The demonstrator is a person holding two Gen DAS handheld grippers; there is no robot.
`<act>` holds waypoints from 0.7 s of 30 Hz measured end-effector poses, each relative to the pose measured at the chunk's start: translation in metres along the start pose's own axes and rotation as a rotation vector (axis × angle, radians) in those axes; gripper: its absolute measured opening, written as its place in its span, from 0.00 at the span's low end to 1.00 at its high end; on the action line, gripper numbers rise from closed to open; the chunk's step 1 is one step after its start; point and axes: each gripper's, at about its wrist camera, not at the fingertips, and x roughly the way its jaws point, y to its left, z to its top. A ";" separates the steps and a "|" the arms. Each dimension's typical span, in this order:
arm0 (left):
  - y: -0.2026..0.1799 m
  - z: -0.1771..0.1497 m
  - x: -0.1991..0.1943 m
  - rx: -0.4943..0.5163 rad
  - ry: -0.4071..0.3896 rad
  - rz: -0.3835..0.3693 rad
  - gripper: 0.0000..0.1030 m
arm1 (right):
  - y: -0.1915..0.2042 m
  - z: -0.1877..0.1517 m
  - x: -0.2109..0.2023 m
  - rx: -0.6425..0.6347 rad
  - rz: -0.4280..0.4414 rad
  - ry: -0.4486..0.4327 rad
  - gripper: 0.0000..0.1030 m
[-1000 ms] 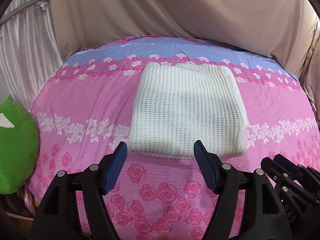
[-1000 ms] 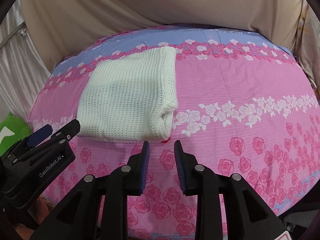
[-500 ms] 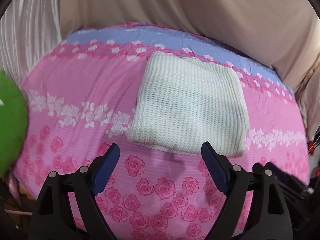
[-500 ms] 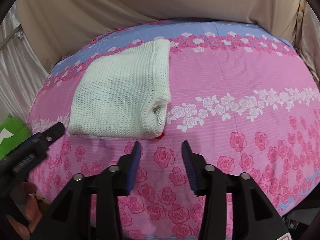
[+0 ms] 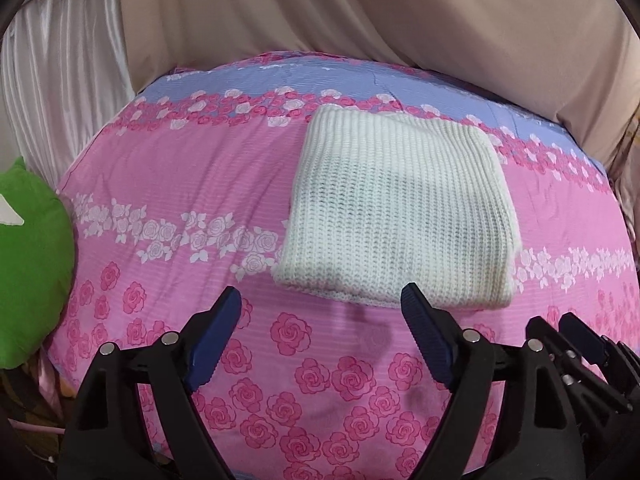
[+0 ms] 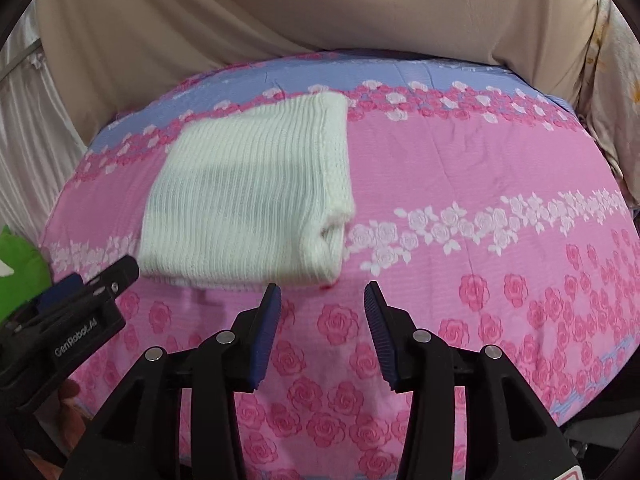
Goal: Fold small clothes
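A white knitted garment [image 5: 400, 216] lies folded into a neat, thick rectangle on a bed, resting on the pink rose-printed bedspread [image 5: 180, 184]. Its far edge reaches the band where the print turns to pale blue, and its near edge lies just beyond the tips of both grippers. In the right wrist view the garment [image 6: 248, 200] shows its layered, rolled-over fold at the near right corner, and a small red speck sits on the spread right at that corner.

The left gripper [image 5: 320, 312] hangs just short of the garment's near edge with its jaws spread wide and nothing between them but bedspread; its right fingertip overlaps the garment's hem in the picture, though contact cannot be told. The right gripper [image 6: 322, 304] hovers near the garment's near right corner, jaws parted moderately, empty as well.

To the left of the garment, off the edge of the bed, sits a green plush cushion [image 5: 28, 280]. Behind the garment hangs a beige drape [image 5: 360, 20], with pale satin curtain [image 5: 60, 80] to its left.
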 end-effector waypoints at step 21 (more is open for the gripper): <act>-0.046 -0.019 -0.015 0.131 -0.047 0.038 0.77 | -0.012 -0.014 -0.016 -0.004 -0.044 -0.028 0.43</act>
